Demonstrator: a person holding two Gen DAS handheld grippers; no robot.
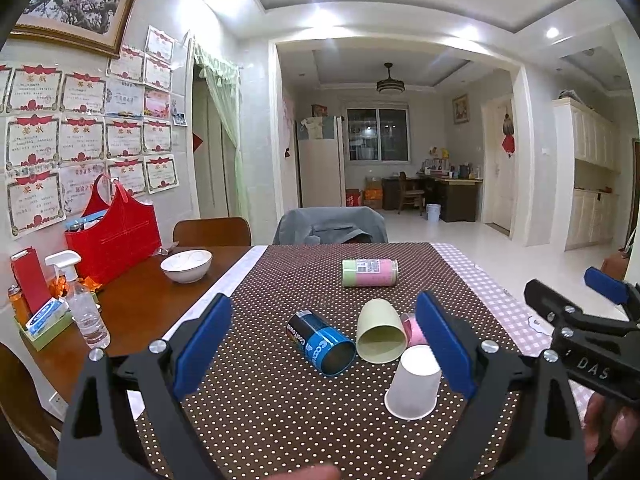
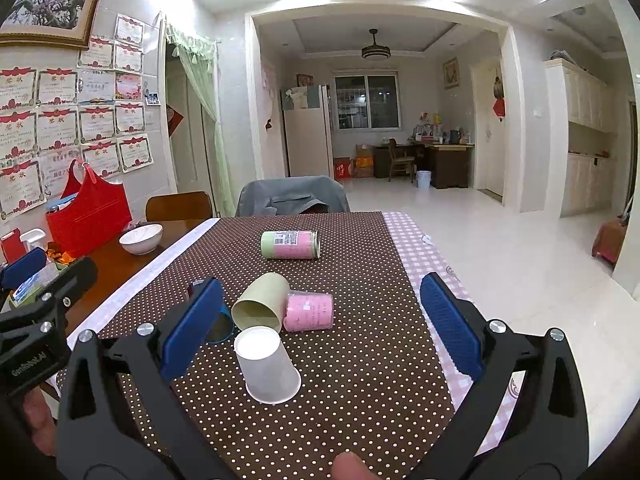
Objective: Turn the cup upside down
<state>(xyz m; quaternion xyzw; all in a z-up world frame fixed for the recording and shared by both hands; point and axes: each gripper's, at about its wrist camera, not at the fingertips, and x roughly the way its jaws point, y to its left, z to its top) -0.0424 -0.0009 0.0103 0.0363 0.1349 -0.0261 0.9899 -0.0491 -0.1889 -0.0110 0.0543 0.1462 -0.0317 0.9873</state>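
Note:
A white paper cup (image 1: 414, 388) stands upside down, rim on the brown dotted tablecloth (image 1: 280, 420); it also shows in the right wrist view (image 2: 268, 366). My left gripper (image 1: 324, 344) is open and empty, its right pad just beside the cup. My right gripper (image 2: 320, 320) is open and empty, held above the cloth with the cup between its fingers and nearer the left one. The right gripper's arm shows in the left wrist view (image 1: 580, 320).
A green cup (image 2: 260, 306), a pink cup (image 2: 310, 312), a blue can (image 1: 322, 342) and a pink-and-green can (image 2: 290, 244) lie on their sides behind the white cup. A white bowl (image 1: 186, 266), a red bag (image 1: 114, 236) and a spray bottle (image 1: 82, 304) stand at the left.

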